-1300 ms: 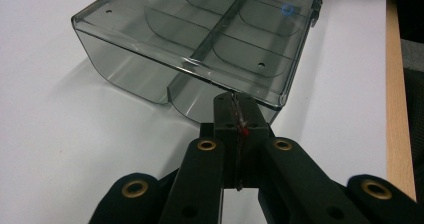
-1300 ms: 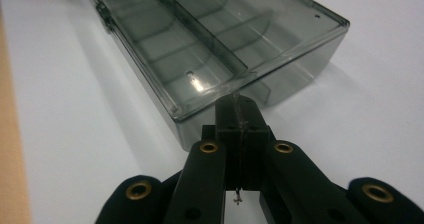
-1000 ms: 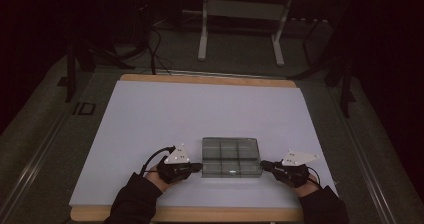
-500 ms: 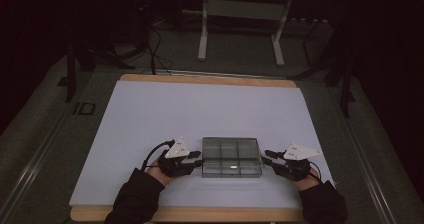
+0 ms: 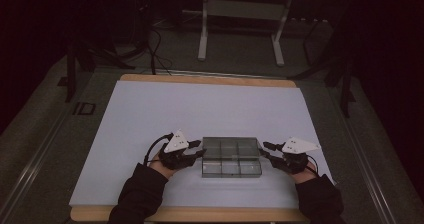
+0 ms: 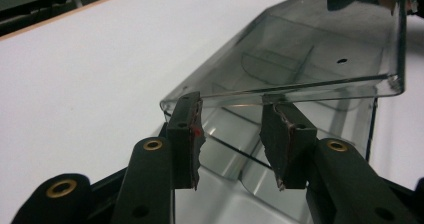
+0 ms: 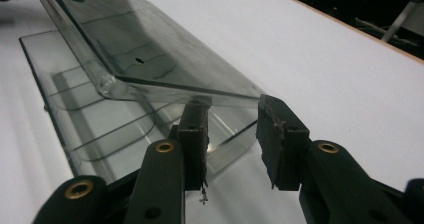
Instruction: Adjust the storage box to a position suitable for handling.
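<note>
I see the clear compartment box (image 5: 231,156) on the white bench (image 5: 150,114), low and centre in the high view, its lid (image 6: 300,59) partly raised. My left gripper (image 5: 196,150) sits at its left end and my right gripper (image 5: 264,150) at its right end. Both have just been opening, jaws apart, clamping nothing.

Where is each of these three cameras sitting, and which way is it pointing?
High view: above the person's side, looking forward and down at the table; forearms and both claws show.
Left gripper view: rides the left claw, looking along its black jaws at the clear plastic box.
Right gripper view: rides the right claw, facing the box's other end.
Shared: all three see the box, lid raised.
</note>
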